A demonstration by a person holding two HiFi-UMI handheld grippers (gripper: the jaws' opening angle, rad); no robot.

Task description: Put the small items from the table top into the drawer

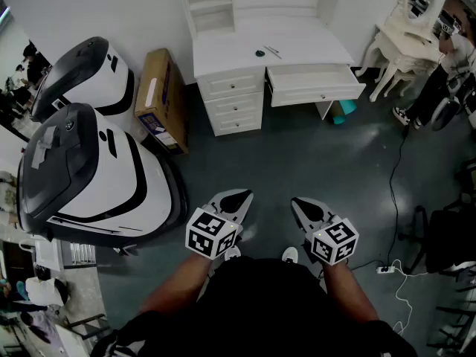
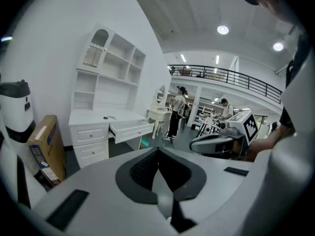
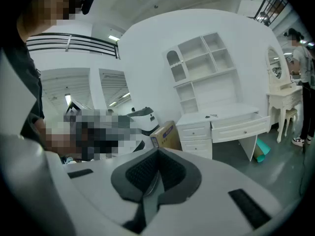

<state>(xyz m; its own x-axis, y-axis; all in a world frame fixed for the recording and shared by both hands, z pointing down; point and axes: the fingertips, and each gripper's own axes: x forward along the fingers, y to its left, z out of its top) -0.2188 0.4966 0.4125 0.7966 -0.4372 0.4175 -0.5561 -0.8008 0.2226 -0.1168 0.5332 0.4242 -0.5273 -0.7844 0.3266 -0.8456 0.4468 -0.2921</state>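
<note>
A white desk stands far ahead across the grey floor, its top right drawer pulled open. On the desk top lie a small dark round item and a thin pen-like item. My left gripper and right gripper are held close to the body, well short of the desk, both shut with nothing between the jaws. The left gripper view shows its gripper aimed toward the desk and drawer. The right gripper also faces the drawer.
Two large white-and-black machines stand at the left, with a cardboard box leaning beside the desk. A white dressing table and a person are at the right. A power strip and cable lie on the floor.
</note>
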